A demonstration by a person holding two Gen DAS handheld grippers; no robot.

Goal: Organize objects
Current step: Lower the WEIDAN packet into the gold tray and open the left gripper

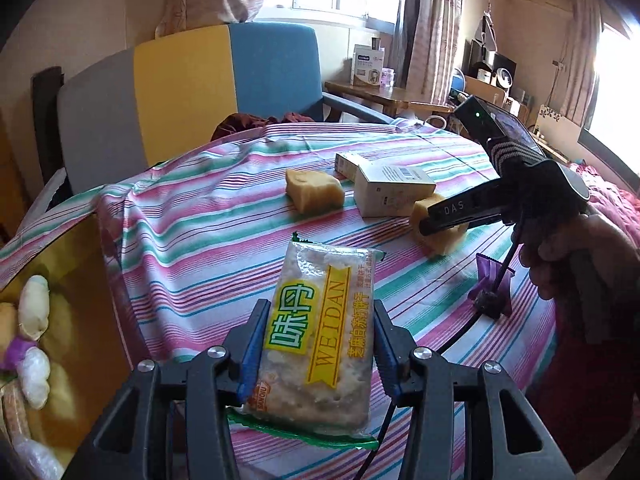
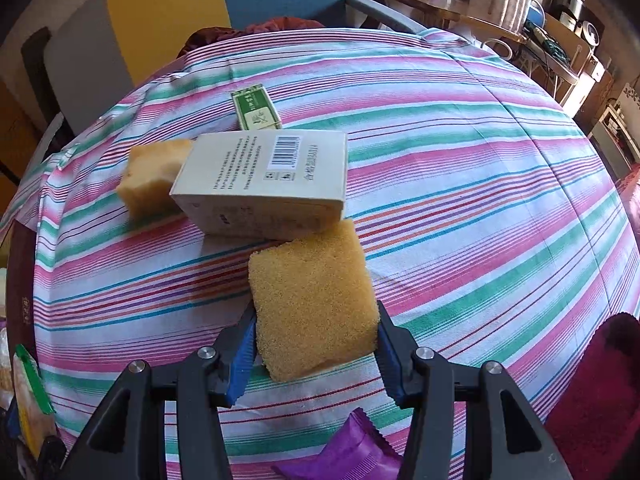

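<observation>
While the left gripper (image 1: pixel 316 354) clamps a cracker packet (image 1: pixel 316 344), the right gripper (image 2: pixel 314 350) grips a sponge (image 2: pixel 314 308) touching a box (image 2: pixel 264 184).

A: The tablecloth (image 2: pixel 460 184) carries pink, green, white and thin red-purple stripes.
B: And the cracker packet (image 1: pixel 320 336)?
A: Clear with green edges, a yellow band and green-and-white characters.
B: At twelve o'clock from it?
A: A tan-yellow sponge (image 1: pixel 314 191); behind, a grey, yellow and blue chair (image 1: pixel 180 92).

The left tool (image 1: pixel 316 344) points forward and downward, its blue pads clamped tight, while the right tool (image 2: pixel 314 344), angled steeply down at two o'clock, grips likewise.
</observation>
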